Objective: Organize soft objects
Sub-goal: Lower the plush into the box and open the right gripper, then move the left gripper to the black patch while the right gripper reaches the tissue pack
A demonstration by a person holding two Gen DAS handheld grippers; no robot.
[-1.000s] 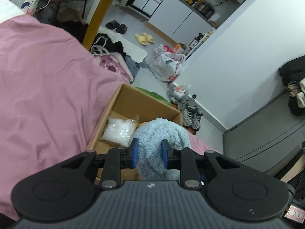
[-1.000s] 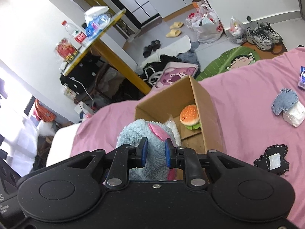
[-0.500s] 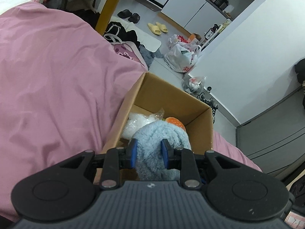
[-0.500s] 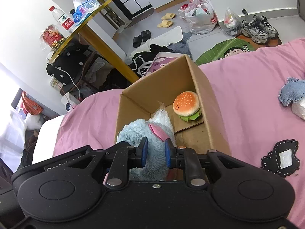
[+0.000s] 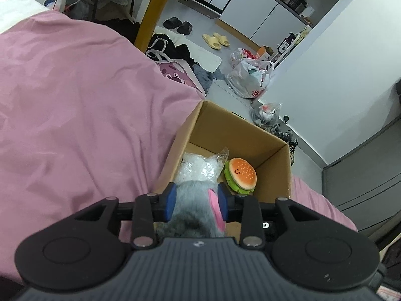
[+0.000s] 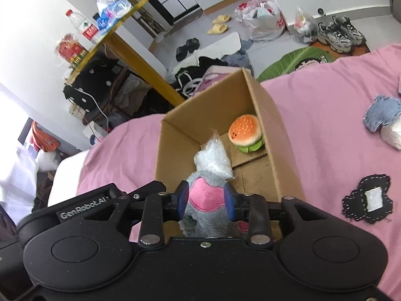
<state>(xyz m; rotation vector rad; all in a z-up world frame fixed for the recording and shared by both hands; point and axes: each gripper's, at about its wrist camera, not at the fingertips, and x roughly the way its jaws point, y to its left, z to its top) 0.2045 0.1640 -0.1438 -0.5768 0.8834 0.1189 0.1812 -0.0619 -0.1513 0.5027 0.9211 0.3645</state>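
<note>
A grey-blue plush toy (image 5: pixel 193 208) with pink ears is held from two sides over the near end of an open cardboard box (image 5: pixel 238 125) on the bed. My left gripper (image 5: pixel 196 199) has its blue pads against the plush, and its jaws are opening. My right gripper (image 6: pixel 206 200) grips the same plush toy (image 6: pixel 204 197) at a pink patch, its jaws opening too. Inside the box (image 6: pixel 263 105) lie a burger plush (image 5: pixel 241 173) (image 6: pixel 246 131) and a clear bag of white stuffing (image 5: pixel 200 168) (image 6: pixel 213 158).
The box sits on a pink bedsheet (image 5: pixel 75 125). To its right on the sheet lie a denim patch (image 6: pixel 381 115) and a black stitched patch (image 6: pixel 368 200). Beyond the bed edge are a yellow table leg (image 5: pixel 153 12), bags, slippers and sneakers (image 6: pixel 338 35) on the floor.
Both grippers have come down closer to the box with the plush. The pads now stand wider apart, and the plush sits lower between them, uncovering the burger and the bag.
</note>
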